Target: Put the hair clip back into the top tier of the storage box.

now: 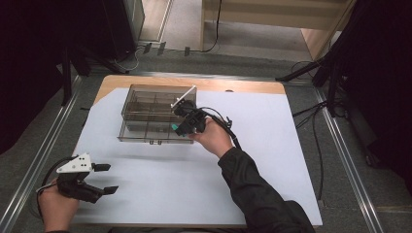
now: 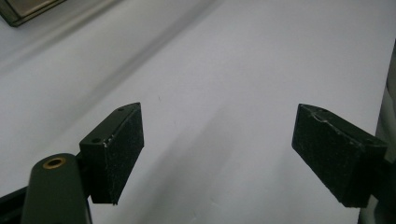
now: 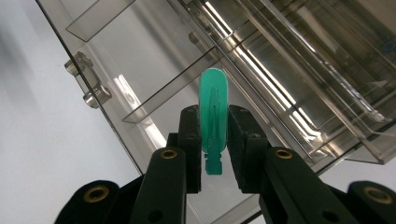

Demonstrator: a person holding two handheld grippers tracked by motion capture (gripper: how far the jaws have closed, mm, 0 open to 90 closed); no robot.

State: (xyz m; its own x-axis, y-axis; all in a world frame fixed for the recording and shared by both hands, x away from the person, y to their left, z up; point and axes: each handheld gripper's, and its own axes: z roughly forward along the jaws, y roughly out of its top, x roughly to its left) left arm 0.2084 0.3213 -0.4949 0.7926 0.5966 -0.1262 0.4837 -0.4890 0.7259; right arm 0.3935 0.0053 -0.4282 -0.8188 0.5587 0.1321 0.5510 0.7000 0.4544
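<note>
Left gripper (image 1: pixel 104 178), near table edge, jaws wide apart, empty, parked clear of work. Right gripper (image 3: pixel 214 140) clamps small green plastic piece (image 3: pixel 213 105) endwise, poised over clear compartment box (image 1: pixel 145 114), likely for dropping into a near cell.

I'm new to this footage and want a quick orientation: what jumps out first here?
The green plastic piece clamped in the right gripper stands out, held over the clear compartment box at the far middle of the white table. Near the left front corner, the left gripper hangs open, holding nothing.
</note>
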